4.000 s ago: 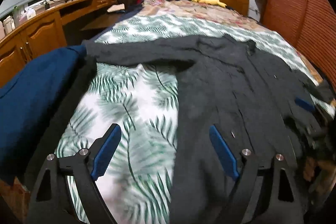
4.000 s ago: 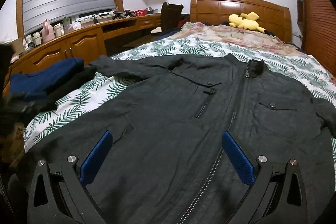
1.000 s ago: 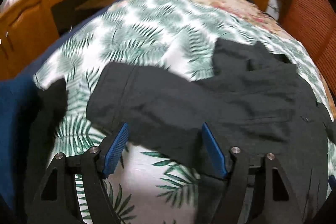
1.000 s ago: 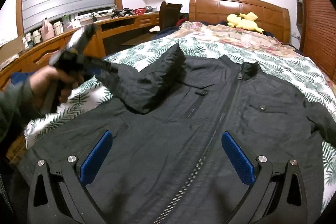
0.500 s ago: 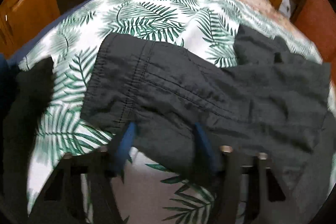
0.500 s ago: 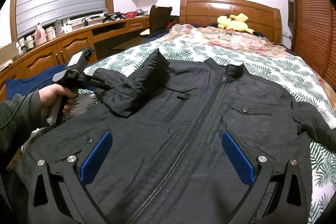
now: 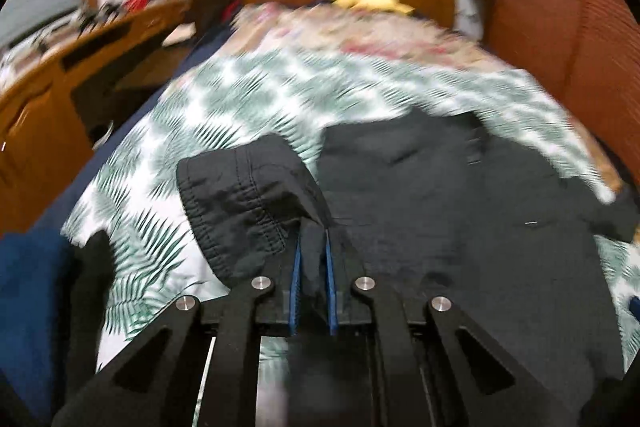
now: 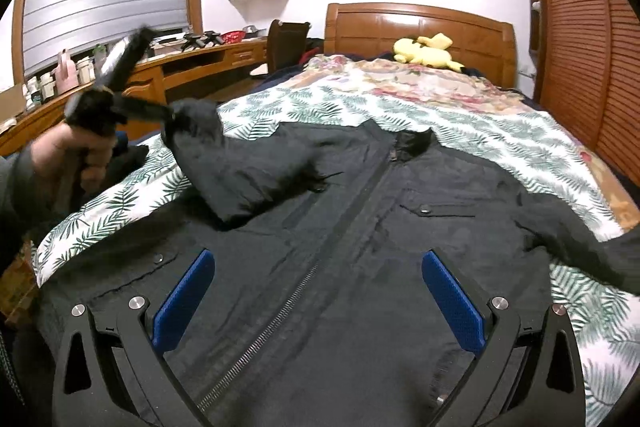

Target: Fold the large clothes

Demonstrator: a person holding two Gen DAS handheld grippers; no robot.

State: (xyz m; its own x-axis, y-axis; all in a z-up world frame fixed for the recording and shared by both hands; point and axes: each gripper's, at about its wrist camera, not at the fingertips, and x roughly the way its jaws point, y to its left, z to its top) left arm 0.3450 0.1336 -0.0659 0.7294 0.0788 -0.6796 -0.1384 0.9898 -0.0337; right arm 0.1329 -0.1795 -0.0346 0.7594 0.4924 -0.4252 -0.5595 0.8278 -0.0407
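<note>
While the black jacket (image 8: 360, 267) lay face up and zipped across the fern-print bed (image 8: 500, 139), filling the lower centre of the right wrist view, the left tool (image 7: 312, 259) had just been closing and now pinched the cuff end of one sleeve (image 7: 240, 203) between its blue pads. In the right wrist view that sleeve rose from the jacket's body toward the upper left of the frame, where a hand (image 8: 76, 151) carried the left tool. The right tool (image 8: 320, 291) hovered over the jacket's lower front with its jaws spread wide and nothing between them.

The pinch looked shallow, taking only a thin fold near the cuff, so the slick fabric could probably slip out if the sleeve was swung across quickly. With nothing pinning the body, a pull on the sleeve could also drag the whole jacket sideways and rumple the front. The other sleeve (image 8: 580, 247) trailed toward the right edge, near the bed's side, and might slide off.
</note>
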